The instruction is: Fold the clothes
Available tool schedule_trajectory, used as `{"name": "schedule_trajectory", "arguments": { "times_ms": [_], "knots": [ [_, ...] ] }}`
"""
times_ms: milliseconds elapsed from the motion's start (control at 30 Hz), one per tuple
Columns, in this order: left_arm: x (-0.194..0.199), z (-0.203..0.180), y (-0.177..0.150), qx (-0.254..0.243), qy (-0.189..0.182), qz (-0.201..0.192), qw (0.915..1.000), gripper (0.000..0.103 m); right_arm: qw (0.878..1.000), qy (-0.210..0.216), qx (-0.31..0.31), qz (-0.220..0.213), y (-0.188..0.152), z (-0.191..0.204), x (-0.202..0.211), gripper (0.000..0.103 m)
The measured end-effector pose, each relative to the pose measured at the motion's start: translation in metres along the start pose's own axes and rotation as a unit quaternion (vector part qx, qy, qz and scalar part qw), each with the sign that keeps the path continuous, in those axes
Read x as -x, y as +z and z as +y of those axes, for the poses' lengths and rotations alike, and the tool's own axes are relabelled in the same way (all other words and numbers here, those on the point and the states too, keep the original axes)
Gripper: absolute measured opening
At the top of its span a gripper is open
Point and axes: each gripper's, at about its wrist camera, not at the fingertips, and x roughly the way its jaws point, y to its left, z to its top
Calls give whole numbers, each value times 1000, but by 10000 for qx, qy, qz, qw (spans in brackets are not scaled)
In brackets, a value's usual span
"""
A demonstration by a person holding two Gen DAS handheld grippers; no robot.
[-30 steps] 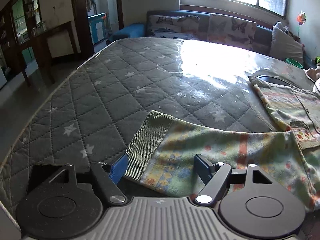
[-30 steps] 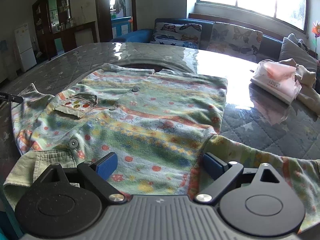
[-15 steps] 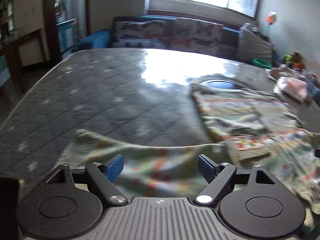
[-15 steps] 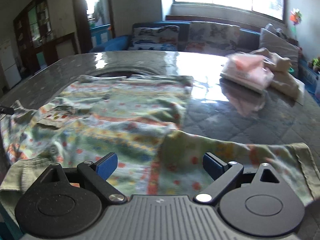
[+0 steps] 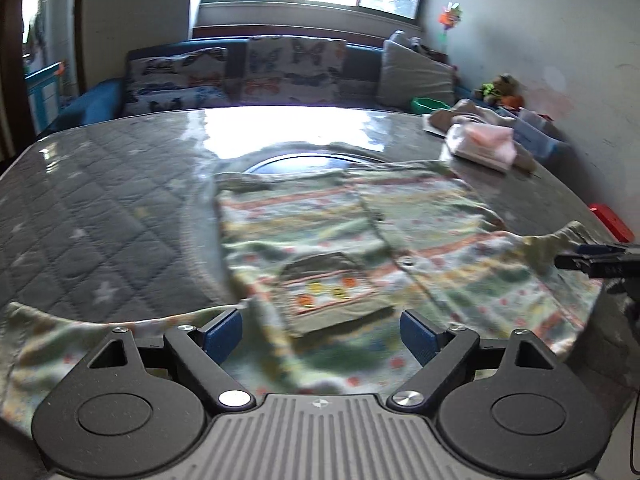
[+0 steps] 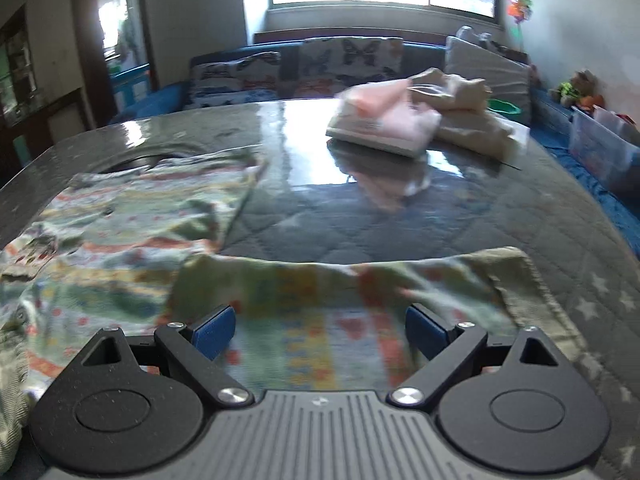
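Note:
A green, patterned child's cardigan (image 5: 352,240) with a chest pocket lies spread on the quilted grey table (image 5: 100,216). My left gripper (image 5: 322,332) is open over its near hem, with the left sleeve (image 5: 60,332) stretching off to the left. My right gripper (image 6: 320,330) is open over the right sleeve (image 6: 340,292), which lies across the table with its ribbed cuff (image 6: 520,276) to the right. The cardigan's body shows in the right wrist view (image 6: 120,232) at left. The right gripper's fingertip (image 5: 592,260) shows at the left view's right edge.
Folded pink and beige clothes (image 6: 400,120) are stacked at the table's far right; they also show in the left wrist view (image 5: 480,144). A dark round inset (image 5: 296,160) lies behind the cardigan's collar. A sofa with butterfly cushions (image 5: 280,72) stands behind the table.
Both grippers have swung to the right. The left one moved from the left sleeve's cuff to the cardigan's near hem. The right one moved from the body to the right sleeve.

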Motion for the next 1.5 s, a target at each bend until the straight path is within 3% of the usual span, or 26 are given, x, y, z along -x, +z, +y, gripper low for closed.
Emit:
{"name": "schedule_trajectory", "arguments": {
  "times_ms": [300,533,767,1067,1267,1500],
  "knots": [
    [-7,-32,4,-232,-330,18,9992,91,9985,-460,-294,-46,3,-37,-6,93],
    [-15,-59,8,-481,-594,49,9971,92,9987,-305,-365,-189,20,-43,-13,93],
    [-17,-79,10,-674,-741,44,9950,95,9984,-454,-325,-76,22,-47,-20,93],
    [-29,-95,6,-630,-930,257,9933,101,9980,-518,-341,-139,3,-44,1,98],
    [-50,-105,-9,-669,-885,633,9918,101,9978,-607,-76,-234,-12,-38,2,103],
    [-53,-113,-12,-819,-730,670,9917,103,9979,-586,-92,-267,-14,-39,3,103]
  ]
}}
